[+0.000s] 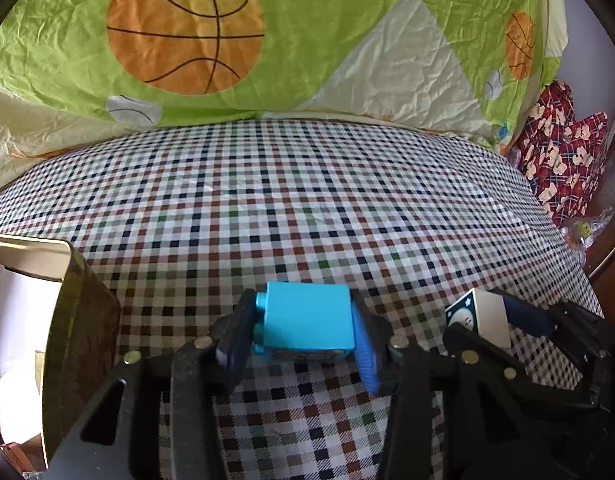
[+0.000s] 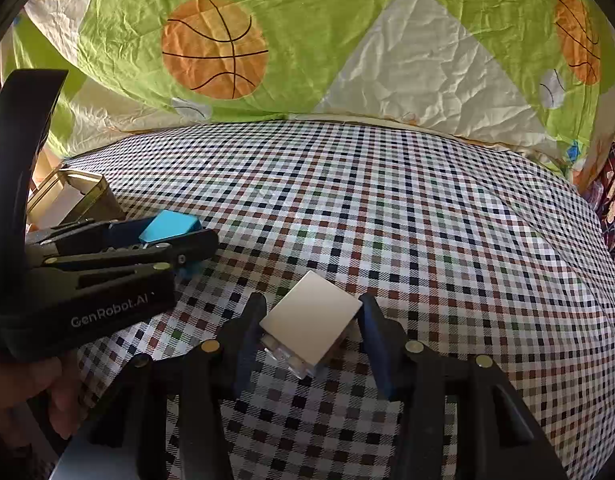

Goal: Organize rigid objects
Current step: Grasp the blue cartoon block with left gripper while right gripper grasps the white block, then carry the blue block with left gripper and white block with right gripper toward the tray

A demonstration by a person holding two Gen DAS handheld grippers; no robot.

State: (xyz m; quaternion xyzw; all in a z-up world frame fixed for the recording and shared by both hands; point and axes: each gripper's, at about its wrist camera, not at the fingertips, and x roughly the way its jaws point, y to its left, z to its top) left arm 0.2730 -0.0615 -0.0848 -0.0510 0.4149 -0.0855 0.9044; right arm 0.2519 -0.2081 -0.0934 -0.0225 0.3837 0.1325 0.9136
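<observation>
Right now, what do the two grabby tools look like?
Both are black plastic with two flat fingers. The left tool has blue ribbed pads inside its fingers and small brass-coloured rivets. The right tool looks the same, with blue pads too. White letters on the left tool's side read GenRobot.AI. No cables or sleeves show.

I saw open checkered sheet (image 1: 307, 200) ahead and to the right; the gold box (image 1: 79, 340) blocked the near left, and the basketball quilt (image 1: 267, 40) walled off the far side.
</observation>
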